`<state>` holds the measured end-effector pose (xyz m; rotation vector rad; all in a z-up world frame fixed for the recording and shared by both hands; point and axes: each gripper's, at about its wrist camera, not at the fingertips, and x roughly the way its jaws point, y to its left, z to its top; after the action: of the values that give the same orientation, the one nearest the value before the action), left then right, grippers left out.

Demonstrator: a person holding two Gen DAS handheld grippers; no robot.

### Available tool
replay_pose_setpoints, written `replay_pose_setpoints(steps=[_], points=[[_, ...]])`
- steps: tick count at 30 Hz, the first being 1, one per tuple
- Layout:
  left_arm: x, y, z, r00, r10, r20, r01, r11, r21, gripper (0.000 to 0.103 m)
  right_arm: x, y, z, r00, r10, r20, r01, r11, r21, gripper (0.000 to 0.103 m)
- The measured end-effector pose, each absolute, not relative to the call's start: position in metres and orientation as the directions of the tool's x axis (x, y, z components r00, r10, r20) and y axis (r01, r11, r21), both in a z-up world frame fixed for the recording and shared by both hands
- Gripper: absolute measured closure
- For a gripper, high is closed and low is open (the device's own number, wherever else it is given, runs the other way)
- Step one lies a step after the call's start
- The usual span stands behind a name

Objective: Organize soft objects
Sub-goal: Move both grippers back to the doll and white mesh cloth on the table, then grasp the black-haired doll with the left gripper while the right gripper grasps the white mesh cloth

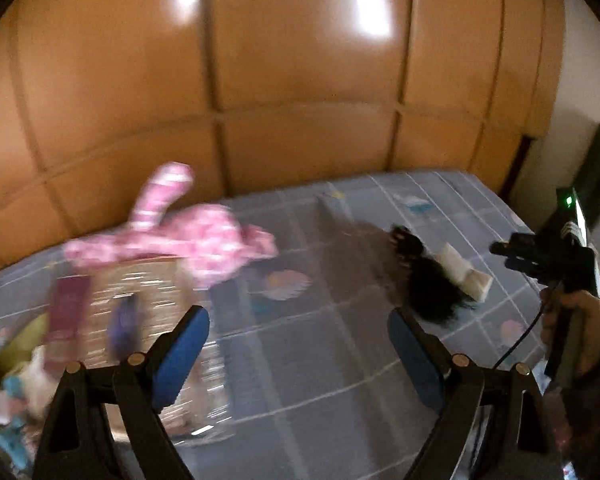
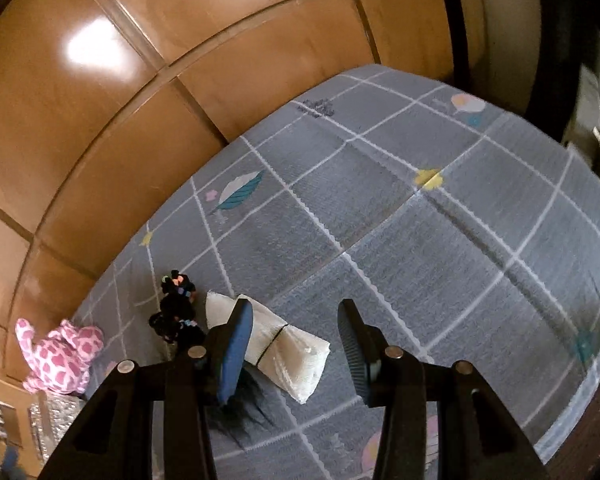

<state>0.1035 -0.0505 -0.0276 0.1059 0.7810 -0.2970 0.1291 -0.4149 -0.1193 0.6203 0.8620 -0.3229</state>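
Observation:
A pink spotted plush toy [image 1: 188, 236] lies on the rim of a cardboard box [image 1: 148, 276] at the left of the bed, blurred in the left wrist view. Further right lie a black furry toy [image 1: 428, 280] and a white rolled towel [image 1: 466, 272] tied with a dark band. My left gripper [image 1: 298, 334] hangs open over bare sheet between box and black toy. My right gripper [image 2: 294, 320] hovers over the towel [image 2: 292, 352], jaws apart, with nothing pressed between the pads. The black toy [image 2: 176, 308] is just left of it and the pink plush [image 2: 60, 354] far left.
A grey checked sheet [image 2: 440, 260] covers the bed. Glossy wooden panels [image 1: 300, 80] rise right behind it. The box holds several blurred items and a shiny lining [image 1: 152, 304]. A hand [image 1: 580, 320] carries the right gripper [image 1: 506, 257] at the right edge.

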Motion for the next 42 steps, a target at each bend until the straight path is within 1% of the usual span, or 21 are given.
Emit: replay_pose_setpoints(steps=[1,3,6,10,16,19,22,24,25,26,27,29,30,34,36,37,38,40,42], points=[[0.111,-0.062,-0.033,0.65,-0.241,-0.72,0.32,0.947,-0.028,0.021,0.13,-0.416,-0.121,0.614,-0.014,-0.789,0.503,0.778,0.377,0.059],[0.13,-0.089,-0.049,0.584,-0.291,-0.757,0.36,0.93,-0.08,0.038,0.13,-0.417,-0.122,0.614,0.001,-0.79,0.498,0.775,0.388,0.059],[0.155,-0.127,-0.072,0.492,-0.359,-0.793,0.389,0.906,-0.168,0.039,0.13,-0.416,-0.122,0.619,0.022,-0.785,0.489,0.772,0.407,0.059],[0.181,-0.17,-0.098,0.42,-0.377,-0.825,0.394,0.895,-0.209,0.039,0.129,-0.416,-0.122,0.63,0.048,-0.775,0.477,0.764,0.435,0.059],[0.223,-0.208,-0.126,0.337,-0.418,-0.843,0.336,0.89,-0.307,0.038,0.131,-0.417,-0.124,0.631,0.083,-0.771,0.47,0.75,0.465,0.059],[0.236,-0.227,-0.135,0.32,-0.412,-0.853,0.334,0.892,-0.305,0.037,0.132,-0.417,-0.125,0.628,0.1,-0.772,0.466,0.746,0.476,0.059],[0.247,-0.243,-0.151,0.307,-0.373,-0.875,0.333,0.904,-0.269,0.043,0.133,-0.415,-0.126,0.628,0.105,-0.771,0.463,0.746,0.478,0.059],[0.254,-0.244,-0.166,0.283,-0.356,-0.89,0.328,0.908,-0.259,0.06,0.133,-0.415,-0.126,0.627,0.105,-0.772,0.464,0.746,0.478,0.059],[0.252,-0.241,-0.167,0.302,-0.359,-0.883,0.334,0.908,-0.254,0.069,0.133,-0.416,-0.127,0.626,0.103,-0.773,0.465,0.746,0.476,0.059],[0.25,-0.239,-0.166,0.332,-0.356,-0.873,0.347,0.907,-0.238,0.08,0.134,-0.416,-0.127,0.624,0.097,-0.775,0.469,0.747,0.471,0.059],[0.249,-0.236,-0.166,0.34,-0.345,-0.875,0.359,0.907,-0.218,0.082,0.134,-0.416,-0.127,0.622,0.091,-0.778,0.472,0.749,0.465,0.059],[0.248,-0.225,-0.165,0.339,-0.377,-0.862,0.347,0.902,-0.259,0.086,0.136,-0.416,-0.128,0.618,0.088,-0.781,0.469,0.756,0.457,0.059],[0.248,-0.216,-0.162,0.341,-0.389,-0.856,0.334,0.901,-0.277,0.087,0.137,-0.415,-0.129,0.614,0.088,-0.784,0.466,0.762,0.45,0.059],[0.239,-0.198,-0.15,0.363,-0.398,-0.843,0.349,0.897,-0.273,0.087,0.147,-0.404,-0.135,0.573,0.094,-0.814,0.437,0.806,0.4,0.059],[0.233,-0.187,-0.144,0.37,-0.4,-0.839,0.35,0.896,-0.273,0.087,0.152,-0.395,-0.138,0.545,0.085,-0.834,0.416,0.836,0.357,0.056],[0.23,-0.182,-0.141,0.371,-0.401,-0.838,0.353,0.895,-0.272,0.087,0.155,-0.389,-0.139,0.531,0.068,-0.845,0.398,0.86,0.319,0.048],[0.228,-0.18,-0.139,0.373,-0.4,-0.837,0.355,0.895,-0.269,0.087,0.158,-0.383,-0.139,0.521,0.045,-0.852,0.38,0.882,0.279,0.044],[0.223,-0.172,-0.136,0.379,-0.399,-0.835,0.362,0.894,-0.263,0.087,0.165,-0.372,-0.14,0.494,-0.02,-0.869,0.34,0.925,0.172,0.044],[0.219,-0.165,-0.132,0.38,-0.398,-0.835,0.375,0.892,-0.254,0.087,0.175,-0.361,-0.146,0.457,-0.053,-0.888,0.279,0.956,0.087,0.043]])
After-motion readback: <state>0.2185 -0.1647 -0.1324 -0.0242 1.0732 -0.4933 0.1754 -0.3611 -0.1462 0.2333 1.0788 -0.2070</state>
